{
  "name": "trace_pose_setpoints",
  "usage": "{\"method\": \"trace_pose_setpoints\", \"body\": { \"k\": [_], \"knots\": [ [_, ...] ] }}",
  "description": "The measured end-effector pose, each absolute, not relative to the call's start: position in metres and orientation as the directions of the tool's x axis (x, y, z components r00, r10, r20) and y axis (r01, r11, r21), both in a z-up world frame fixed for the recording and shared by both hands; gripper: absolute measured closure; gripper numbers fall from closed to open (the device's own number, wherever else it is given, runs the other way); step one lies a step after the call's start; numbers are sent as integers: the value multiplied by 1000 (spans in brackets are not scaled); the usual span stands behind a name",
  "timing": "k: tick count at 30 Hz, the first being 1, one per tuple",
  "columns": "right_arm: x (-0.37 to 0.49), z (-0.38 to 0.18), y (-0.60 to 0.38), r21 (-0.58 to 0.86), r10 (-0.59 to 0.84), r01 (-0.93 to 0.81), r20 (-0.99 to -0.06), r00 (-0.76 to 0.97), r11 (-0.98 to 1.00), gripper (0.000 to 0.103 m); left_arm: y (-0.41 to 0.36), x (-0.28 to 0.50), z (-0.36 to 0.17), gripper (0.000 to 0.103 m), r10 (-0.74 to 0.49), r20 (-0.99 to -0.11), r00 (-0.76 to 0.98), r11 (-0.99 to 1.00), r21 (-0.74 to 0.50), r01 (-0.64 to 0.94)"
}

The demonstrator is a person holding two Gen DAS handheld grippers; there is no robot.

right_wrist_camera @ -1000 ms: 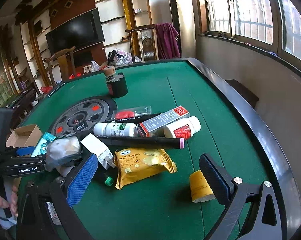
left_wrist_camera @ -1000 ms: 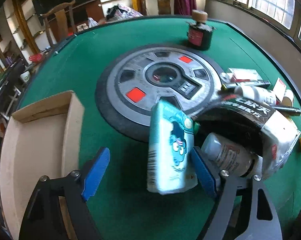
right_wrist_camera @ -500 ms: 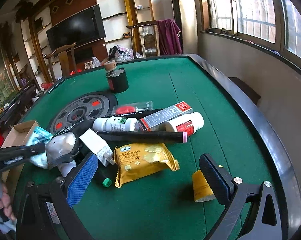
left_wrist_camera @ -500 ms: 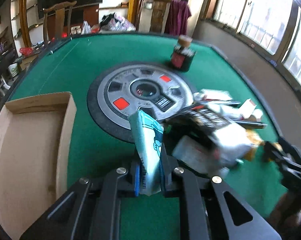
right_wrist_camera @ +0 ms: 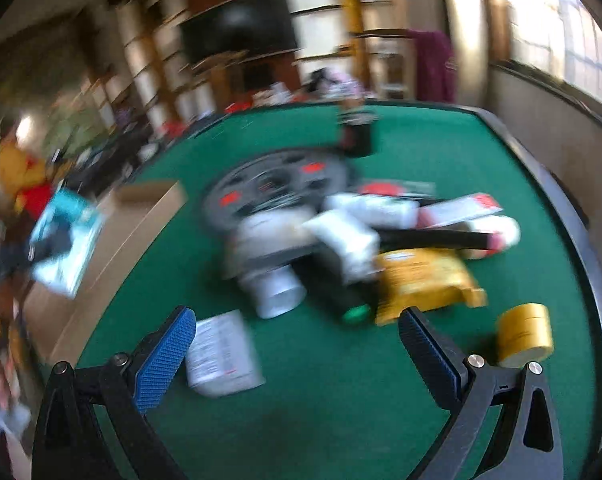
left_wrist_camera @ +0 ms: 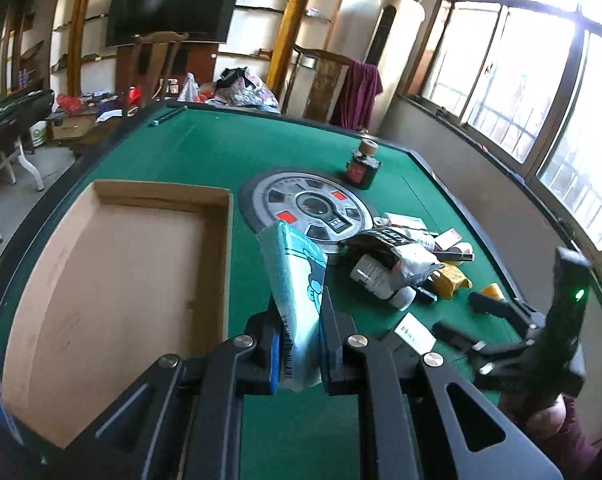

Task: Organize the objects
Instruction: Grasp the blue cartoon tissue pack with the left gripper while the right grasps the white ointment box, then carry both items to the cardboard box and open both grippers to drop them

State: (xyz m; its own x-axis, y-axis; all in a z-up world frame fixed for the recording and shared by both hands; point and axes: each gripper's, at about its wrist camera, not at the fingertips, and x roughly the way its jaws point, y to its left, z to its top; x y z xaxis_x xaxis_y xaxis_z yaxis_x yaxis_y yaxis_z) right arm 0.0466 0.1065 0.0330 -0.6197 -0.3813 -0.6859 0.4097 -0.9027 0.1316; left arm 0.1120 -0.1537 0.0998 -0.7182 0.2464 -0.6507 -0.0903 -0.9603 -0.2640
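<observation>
My left gripper (left_wrist_camera: 299, 344) is shut on a teal tissue pack (left_wrist_camera: 299, 288) and holds it above the table, just right of the open cardboard box (left_wrist_camera: 113, 280). The pack also shows in the blurred right wrist view (right_wrist_camera: 67, 240), over the box (right_wrist_camera: 113, 248). My right gripper (right_wrist_camera: 297, 336) is open and empty, low over the green felt, with a white box (right_wrist_camera: 221, 354) by its left finger. A pile of items lies ahead: a white bottle (right_wrist_camera: 275, 292), a yellow cracker bag (right_wrist_camera: 425, 284), a black tube (right_wrist_camera: 433, 238) and a yellow tape roll (right_wrist_camera: 525, 332).
A round grey centre panel (left_wrist_camera: 309, 208) sits mid-table with a dark ink bottle (left_wrist_camera: 363, 164) behind it. The table's raised dark rim (right_wrist_camera: 581, 240) runs along the right. The right gripper shows in the left wrist view (left_wrist_camera: 541, 336). Chairs and shelves stand beyond.
My left gripper closed on the tissue pack, lifted it and carried it left toward the cardboard box. My right gripper moved forward and down toward the pile; its view is motion-blurred.
</observation>
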Motion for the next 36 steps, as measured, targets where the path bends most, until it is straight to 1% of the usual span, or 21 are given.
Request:
{"method": "trace_pose_setpoints", "body": {
  "k": [2,4,5,6,7,9,12,16,20,23,24,26,28,30,31,33,34,36],
  "knots": [
    [54,27,81,55,-352,449,-708,-612,-892,1,-160,118,99,89,250,-646,-721,-957,-276,-84],
    [54,20,66,26,-337,469,-731,-593,-883,9,-165,126,98,89,245,-641,-727,-958,-276,-80],
    [53,16,63,24,-333,474,-741,-582,-880,19,-167,129,98,89,241,-639,-731,-959,-273,-77],
    [51,13,59,21,-326,475,-753,-571,-880,32,-170,133,99,89,238,-635,-735,-959,-273,-74],
    [49,10,56,14,-314,473,-765,-563,-881,39,-173,135,99,89,238,-633,-737,-958,-276,-73],
    [44,0,49,-9,-278,468,-795,-539,-884,67,-177,141,99,89,240,-626,-742,-956,-283,-71],
    [41,-6,50,5,-268,452,-810,-521,-892,67,-184,150,101,89,246,-616,-749,-953,-296,-69],
    [44,11,60,104,-335,436,-801,-496,-894,67,-197,160,115,89,273,-590,-760,-941,-330,-81],
    [53,60,63,252,-480,467,-740,-471,-848,67,-213,172,151,89,333,-545,-769,-917,-377,-130],
    [58,117,56,370,-619,531,-655,-433,-762,66,-231,177,197,89,370,-500,-783,-902,-395,-174],
    [59,141,51,408,-670,559,-616,-414,-722,66,-237,178,216,89,363,-487,-795,-906,-382,-181],
    [60,189,40,467,-755,613,-538,-375,-637,66,-247,177,248,89,327,-471,-819,-925,-337,-176],
    [59,230,24,513,-819,653,-471,-329,-557,66,-255,170,277,89,274,-474,-837,-950,-271,-157],
    [53,263,4,549,-857,670,-423,-292,-500,66,-261,153,297,89,192,-492,-849,-977,-175,-120],
    [46,278,-11,551,-866,678,-408,-289,-486,66,-264,142,301,89,162,-504,-848,-984,-149,-100],
    [33,288,-37,555,-865,671,-405,-297,-491,66,-272,118,296,89,94,-528,-844,-994,-99,-49],
    [26,283,-52,557,-857,660,-418,-301,-503,66,-275,106,287,89,70,-538,-840,-996,-81,-31],
    [13,260,-76,540,-819,629,-478,-318,-559,66,-283,83,261,89,43,-561,-827,-997,-77,0]
  ]
}}
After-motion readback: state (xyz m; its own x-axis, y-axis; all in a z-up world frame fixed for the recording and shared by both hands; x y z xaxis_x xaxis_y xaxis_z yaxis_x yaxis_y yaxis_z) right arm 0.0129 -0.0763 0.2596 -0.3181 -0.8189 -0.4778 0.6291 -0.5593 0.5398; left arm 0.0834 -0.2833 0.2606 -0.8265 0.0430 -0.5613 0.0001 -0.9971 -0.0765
